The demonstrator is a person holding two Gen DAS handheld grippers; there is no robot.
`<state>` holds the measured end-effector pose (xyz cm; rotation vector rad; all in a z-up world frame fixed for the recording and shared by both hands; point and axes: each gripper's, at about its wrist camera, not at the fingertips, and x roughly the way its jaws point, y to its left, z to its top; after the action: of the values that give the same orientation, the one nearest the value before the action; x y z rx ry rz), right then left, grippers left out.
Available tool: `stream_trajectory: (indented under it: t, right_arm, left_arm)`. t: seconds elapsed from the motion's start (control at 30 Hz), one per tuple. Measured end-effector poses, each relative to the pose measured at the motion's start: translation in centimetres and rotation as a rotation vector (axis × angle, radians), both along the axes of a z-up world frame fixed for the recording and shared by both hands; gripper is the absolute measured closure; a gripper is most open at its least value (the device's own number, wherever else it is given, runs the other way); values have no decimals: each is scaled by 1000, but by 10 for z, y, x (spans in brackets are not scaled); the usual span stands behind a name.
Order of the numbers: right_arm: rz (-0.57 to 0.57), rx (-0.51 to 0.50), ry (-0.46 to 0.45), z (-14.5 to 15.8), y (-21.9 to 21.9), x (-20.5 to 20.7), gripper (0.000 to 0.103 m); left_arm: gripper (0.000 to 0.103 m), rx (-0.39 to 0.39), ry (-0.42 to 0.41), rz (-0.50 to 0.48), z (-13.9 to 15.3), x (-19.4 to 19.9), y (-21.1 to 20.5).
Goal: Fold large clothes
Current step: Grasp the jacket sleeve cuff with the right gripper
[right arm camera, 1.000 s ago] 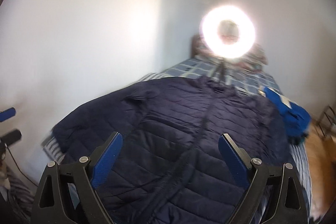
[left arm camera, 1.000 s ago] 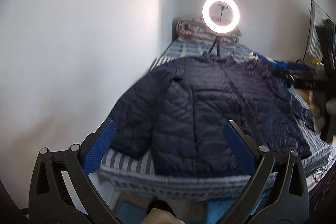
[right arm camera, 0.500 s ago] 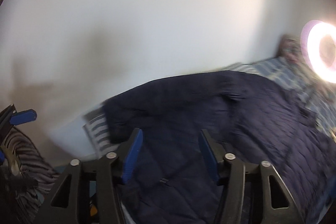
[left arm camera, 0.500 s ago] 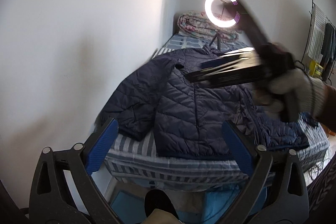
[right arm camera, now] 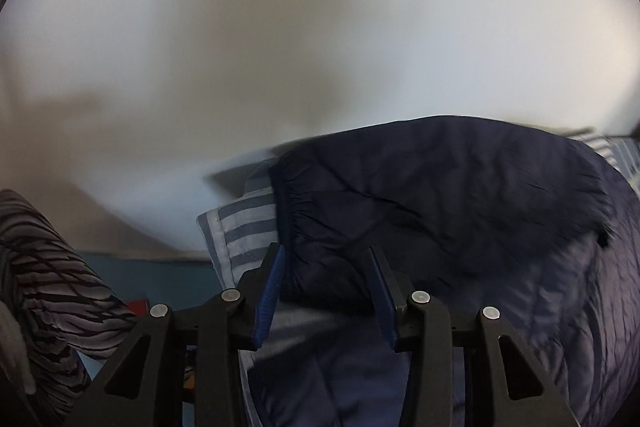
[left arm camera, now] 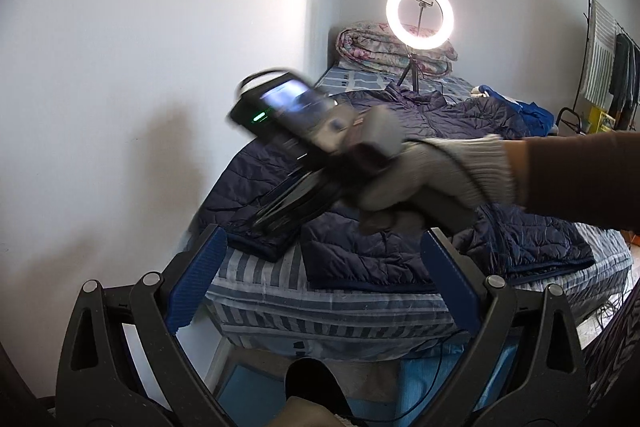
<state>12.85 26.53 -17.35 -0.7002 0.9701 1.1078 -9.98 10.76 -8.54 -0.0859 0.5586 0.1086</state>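
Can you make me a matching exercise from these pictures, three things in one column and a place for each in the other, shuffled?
Things:
1. ring light
2. navy jacket
3. rolled quilt

Places:
A. spread flat across the striped bed
B. at the far end of the bed, against the wall
C. on a small tripod just beyond the jacket's collar

Pairs: 1-C, 2-A, 3-B

Wall (left arm camera: 140, 87) is closing off the bed's (left arm camera: 340, 303) left side, with the jacket (left arm camera: 380, 247) sleeve cuff (right arm camera: 288, 211) lying just beside it. Right tongs (right arm camera: 324, 287) and gloved hand (left arm camera: 424, 179) are crossing above the jacket, blocking the middle. Ring light (left arm camera: 420, 15) tripod and folded quilt (left arm camera: 372, 47) are standing at the far end. Striped strip at the near bed edge is lying bare.
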Motion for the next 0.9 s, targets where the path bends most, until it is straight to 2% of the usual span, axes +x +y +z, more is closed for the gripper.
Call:
stream_trajectory:
  t: [0.1, 0.33, 0.47, 0.53, 0.6, 0.67, 0.9]
  right_arm:
    - [24, -38, 16, -18, 15, -2, 60]
    - [60, -124, -8, -51, 35, -8, 59]
    - [62, -132, -11, -62, 43, -13, 60]
    - [56, -128, -8, -67, 47, -13, 68]
    - [44, -116, 1, -66, 44, -10, 88]
    - [7, -103, 17, -57, 38, 0, 97]
    - [-119, 54, 75, -17, 5, 29, 99]
  left_arm:
    - [4, 12, 8, -1, -2, 1, 1]
    - [4, 12, 11, -12, -2, 3, 1]
    - [4, 9, 11, -11, -2, 5, 1]
    - [4, 7, 16, -12, -3, 6, 0]
    - [4, 3, 21, -17, -3, 7, -1]
    - [4, 8, 22, -19, -1, 9, -3]
    - [4, 23, 44, -30, 1, 19, -10]
